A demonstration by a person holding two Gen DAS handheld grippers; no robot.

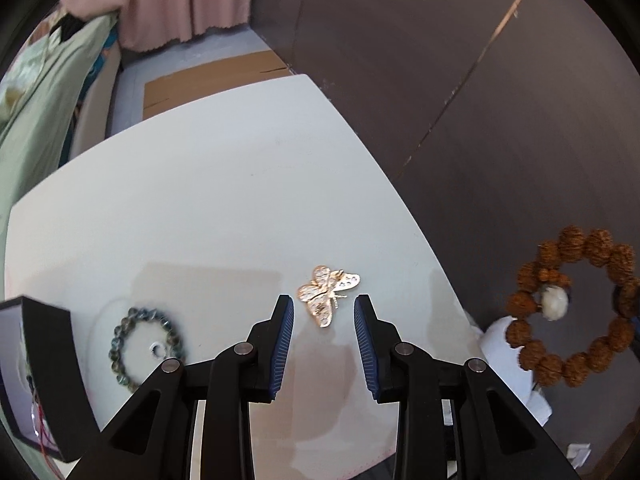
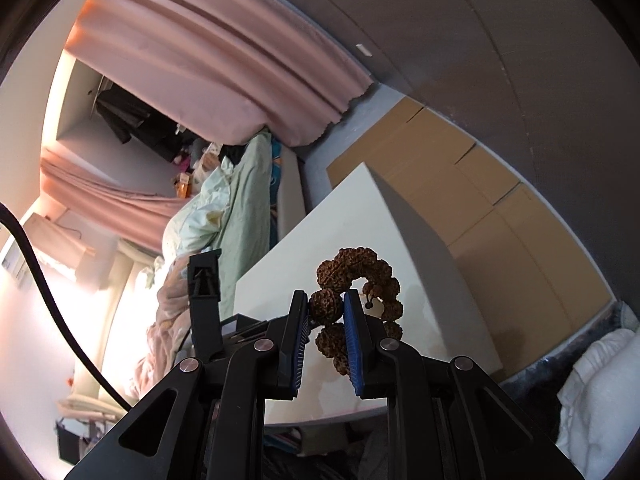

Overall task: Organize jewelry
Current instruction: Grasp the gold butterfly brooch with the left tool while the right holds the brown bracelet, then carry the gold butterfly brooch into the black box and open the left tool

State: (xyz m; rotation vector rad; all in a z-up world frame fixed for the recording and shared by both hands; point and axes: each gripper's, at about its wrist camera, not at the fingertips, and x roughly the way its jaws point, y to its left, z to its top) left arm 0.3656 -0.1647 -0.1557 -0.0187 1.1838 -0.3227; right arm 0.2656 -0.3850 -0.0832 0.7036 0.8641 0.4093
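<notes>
A gold butterfly brooch [image 1: 328,295] lies on the white table [image 1: 208,200], just ahead of and between the tips of my open, empty left gripper [image 1: 324,308]. A grey-green bead bracelet [image 1: 146,346] lies on the table to the left. A black jewelry box [image 1: 36,376] stands open at the far left edge. My right gripper [image 2: 326,300] is shut on a brown wooden bead bracelet [image 2: 360,276], held in the air above the table [image 2: 348,220]. The same bracelet [image 1: 576,312] hangs at the right of the left wrist view, off the table's right edge.
The table's right edge [image 1: 400,200] runs beside a dark wall panel [image 1: 500,120]. Flattened cardboard [image 2: 480,200] lies on the floor. A bed with green bedding [image 2: 224,208] and pink curtains [image 2: 224,60] are to the left. A white object [image 1: 508,344] shows below the hanging bracelet.
</notes>
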